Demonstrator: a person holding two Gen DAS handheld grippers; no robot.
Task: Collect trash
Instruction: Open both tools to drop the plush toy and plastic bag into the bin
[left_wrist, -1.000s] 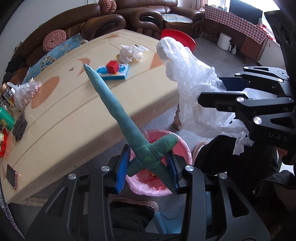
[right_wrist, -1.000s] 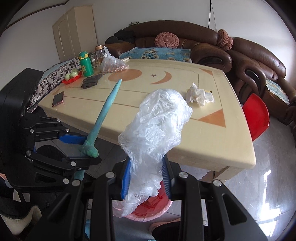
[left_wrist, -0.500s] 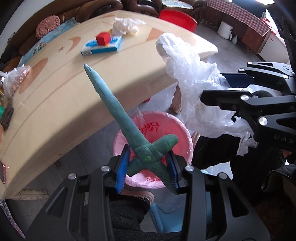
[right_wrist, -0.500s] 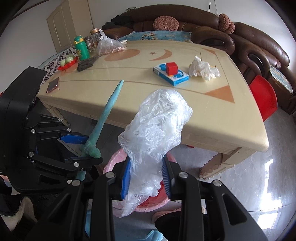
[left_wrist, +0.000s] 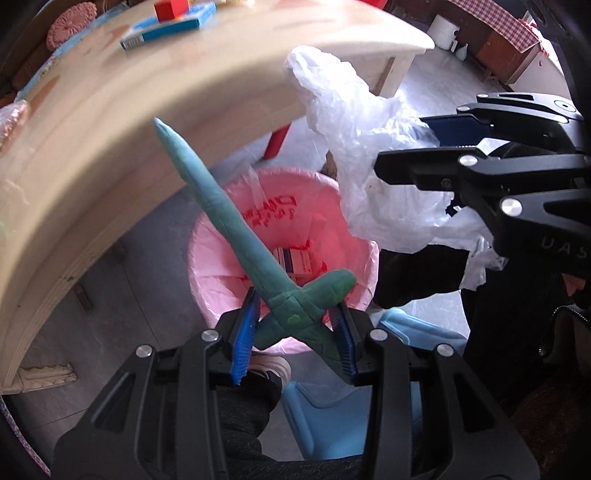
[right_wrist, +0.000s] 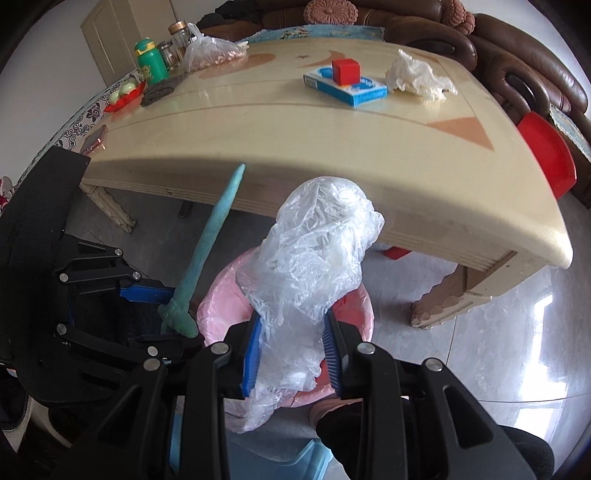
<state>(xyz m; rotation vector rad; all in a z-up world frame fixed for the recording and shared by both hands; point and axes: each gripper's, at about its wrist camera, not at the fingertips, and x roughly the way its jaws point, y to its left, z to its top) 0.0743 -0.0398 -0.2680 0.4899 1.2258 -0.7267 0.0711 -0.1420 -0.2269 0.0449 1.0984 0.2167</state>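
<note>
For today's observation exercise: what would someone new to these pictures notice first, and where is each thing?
A green clay sword stands clamped in the left tongs, its blade pointing up past the table edge. A crumpled clear plastic bag bulges from the right tongs. Both are over a pink-lined trash bin on the floor beside the table.

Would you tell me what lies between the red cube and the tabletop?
A flat blue box lies under the red cube, on the table; the right wrist view shows it.
</note>
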